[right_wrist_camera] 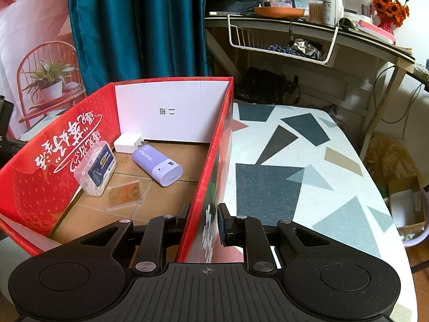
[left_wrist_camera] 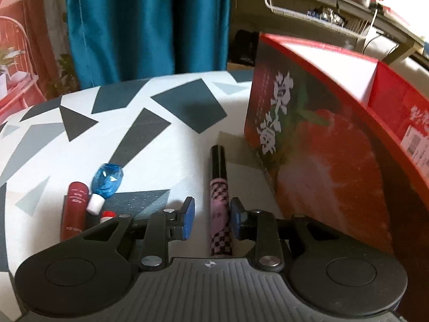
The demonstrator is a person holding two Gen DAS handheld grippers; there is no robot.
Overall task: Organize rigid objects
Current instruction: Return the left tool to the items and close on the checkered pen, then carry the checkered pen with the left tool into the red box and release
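On the patterned table [left_wrist_camera: 166, 145] a pink-and-black checked pen [left_wrist_camera: 218, 182] lies between the fingers of my left gripper [left_wrist_camera: 213, 214]. The pen sits close to the right blue pad; the left pad stands apart from it, so the jaws are open. A blue bottle [left_wrist_camera: 106, 181], a dark red tube [left_wrist_camera: 73, 206] and a small red-and-white piece [left_wrist_camera: 107, 214] lie to the left. My right gripper [right_wrist_camera: 205, 218] is shut on the near right wall of the red strawberry box [right_wrist_camera: 40, 182]. Inside lie a purple power bank [right_wrist_camera: 158, 166], a white charger [right_wrist_camera: 127, 143], a clear case [right_wrist_camera: 96, 171] and a cased card [right_wrist_camera: 124, 194].
The red box [left_wrist_camera: 321, 147] stands right beside the pen. A teal curtain [right_wrist_camera: 134, 26] hangs behind the table. A cluttered desk with a white wire basket [right_wrist_camera: 281, 40] is at the back right. A cardboard carton [right_wrist_camera: 407, 204] sits on the floor past the table's right edge.
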